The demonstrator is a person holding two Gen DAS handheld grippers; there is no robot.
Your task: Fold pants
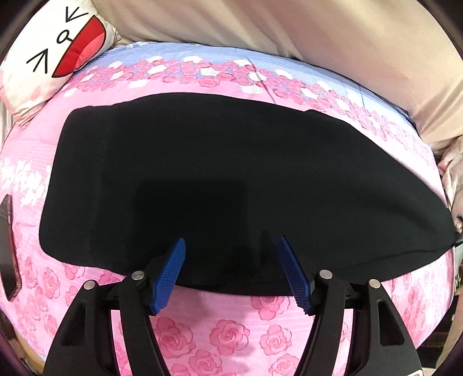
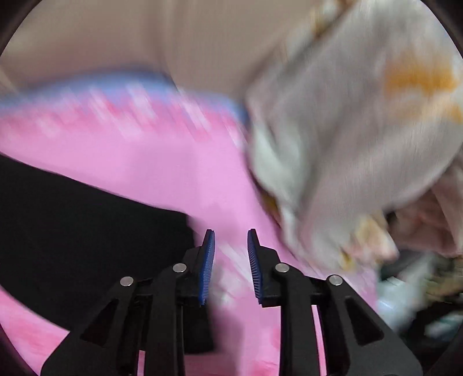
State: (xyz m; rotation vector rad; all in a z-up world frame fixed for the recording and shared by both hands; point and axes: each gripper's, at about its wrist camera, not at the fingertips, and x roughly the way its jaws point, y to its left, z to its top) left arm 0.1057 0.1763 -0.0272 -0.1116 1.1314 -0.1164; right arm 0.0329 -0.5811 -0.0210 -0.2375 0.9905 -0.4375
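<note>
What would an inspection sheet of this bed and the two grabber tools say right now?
Surface: pink rose-print bedsheet, blue band at far edge.
Job's things: black pants lying flat, already folded into one long strip.
Clutter: cartoon-face pillow, phone at left edge, pale crumpled bedding, blurred.
Grippers: left gripper open over the pants' near edge; right gripper open, empty, beside the pants' end.
Cables: nothing seen.
Surroundings: beige wall.
</note>
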